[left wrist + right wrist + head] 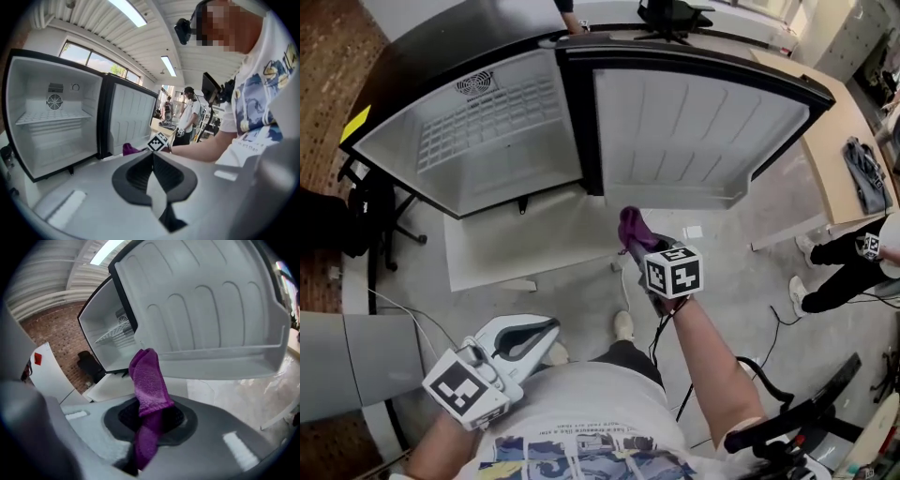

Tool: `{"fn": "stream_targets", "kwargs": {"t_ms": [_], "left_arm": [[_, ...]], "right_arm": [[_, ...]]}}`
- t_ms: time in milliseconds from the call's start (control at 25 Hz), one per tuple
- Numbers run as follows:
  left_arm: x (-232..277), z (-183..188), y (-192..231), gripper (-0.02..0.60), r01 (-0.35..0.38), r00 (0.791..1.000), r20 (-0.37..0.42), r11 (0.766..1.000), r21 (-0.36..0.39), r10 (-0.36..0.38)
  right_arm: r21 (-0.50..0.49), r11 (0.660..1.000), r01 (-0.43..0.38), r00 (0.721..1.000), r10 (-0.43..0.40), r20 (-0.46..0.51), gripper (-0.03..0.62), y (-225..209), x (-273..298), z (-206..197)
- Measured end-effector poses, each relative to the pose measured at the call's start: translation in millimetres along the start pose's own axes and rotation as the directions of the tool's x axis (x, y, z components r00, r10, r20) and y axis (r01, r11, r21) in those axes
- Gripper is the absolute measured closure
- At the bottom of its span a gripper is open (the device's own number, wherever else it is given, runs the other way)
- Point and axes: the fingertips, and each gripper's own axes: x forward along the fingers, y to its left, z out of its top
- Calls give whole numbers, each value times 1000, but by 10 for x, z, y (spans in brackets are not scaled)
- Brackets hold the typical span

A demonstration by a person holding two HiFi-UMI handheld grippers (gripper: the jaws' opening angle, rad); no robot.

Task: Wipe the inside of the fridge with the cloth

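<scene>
1 brick wall (51,329) closes the room at the far left, and grey concrete floor (581,291) runs from it across the whole scene. Low on the left, the left gripper (553,325) is held close to the person's body; its fingers (140,171) are closed tip to tip with nothing between them. Beyond it stands the small fridge (487,141) on a white board (506,248) laid on the floor. The fridge's white inside is bare apart from 1 wire shelf (51,117) and a round vent in the back wall. The door (694,131) is swung wide to the right, its ribbed inner face and bottom ledge showing.

Right of centre, the right gripper (636,248) is raised in front of the door. Its fingers (176,420) are clamped on the purple cloth (147,376): the cloth is pinched at its middle, 1 end standing up past the fingertips and the other trailing back between them. It hangs in the air, short of the door and outside the fridge.

Farther right is a wooden surface (834,141) with a dark bundle (865,173) on it. A person (853,267) in dark trousers stands beside it.
</scene>
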Motion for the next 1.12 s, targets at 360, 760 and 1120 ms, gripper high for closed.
{"fn": "stream_targets", "kwargs": {"t_ms": [360, 760, 1120], "left_arm": [[-213, -93, 76, 575, -68, 998, -7, 997, -46, 67], [-84, -63, 139, 575, -75, 997, -19, 997, -36, 74], [247, 82, 52, 575, -40, 999, -29, 999, -18, 39]], "right_arm": [[243, 961, -132, 987, 150, -55, 542, 81, 492, 30], [337, 923, -185, 977, 209, -36, 542, -110, 661, 317], [381, 903, -198, 975, 223, -21, 542, -388, 523, 325]]}}
